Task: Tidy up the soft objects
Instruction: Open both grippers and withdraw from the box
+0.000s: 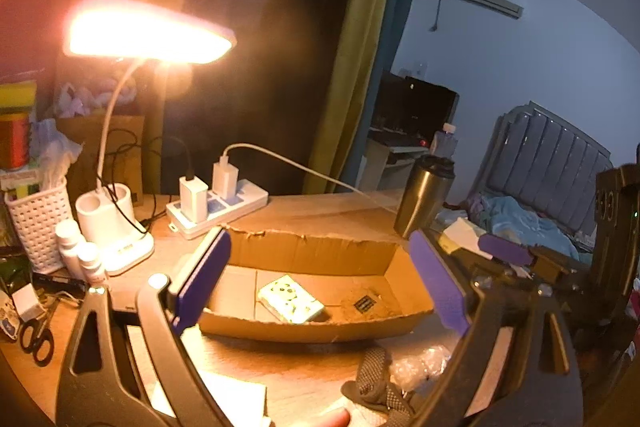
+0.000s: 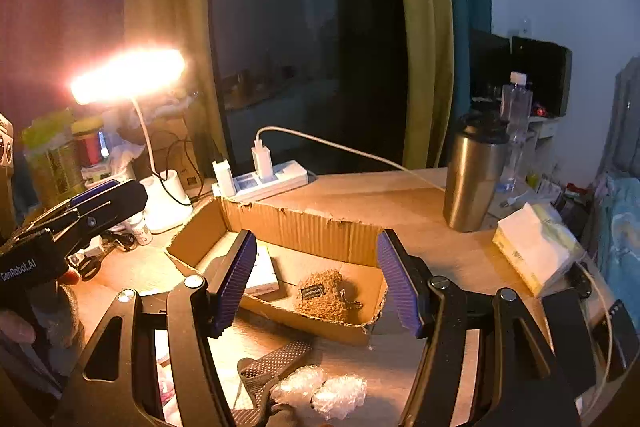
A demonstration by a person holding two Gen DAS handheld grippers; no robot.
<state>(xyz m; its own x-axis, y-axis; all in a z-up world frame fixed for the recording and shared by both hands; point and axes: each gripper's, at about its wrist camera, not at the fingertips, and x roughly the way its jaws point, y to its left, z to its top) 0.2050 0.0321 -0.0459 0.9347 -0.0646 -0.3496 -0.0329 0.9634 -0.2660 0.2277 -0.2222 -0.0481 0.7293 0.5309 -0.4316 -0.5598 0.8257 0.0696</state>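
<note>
The shallow torn-edged brown cardboard box (image 2: 320,227) on the wooden desk holds a fuzzy tan knitted pouch with a dark label (image 2: 322,295) toward its 3 o'clock end and a flat white packet printed with green (image 1: 290,299) toward 9 o'clock. At 6 o'clock outside the box lie a dark mesh strap (image 2: 276,359) and crumpled clear bubble wrap (image 2: 324,391). The left gripper (image 1: 320,283) and right gripper (image 2: 316,283) both gape wide, holding nothing.

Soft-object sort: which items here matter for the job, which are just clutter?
Job:
cardboard box
fuzzy brown pouch in the box
bubble wrap in front of the box
dark mesh strap beside the wrap

Clutter:
desk lamp
power strip
steel tumbler
tissue pack
scissors
</note>
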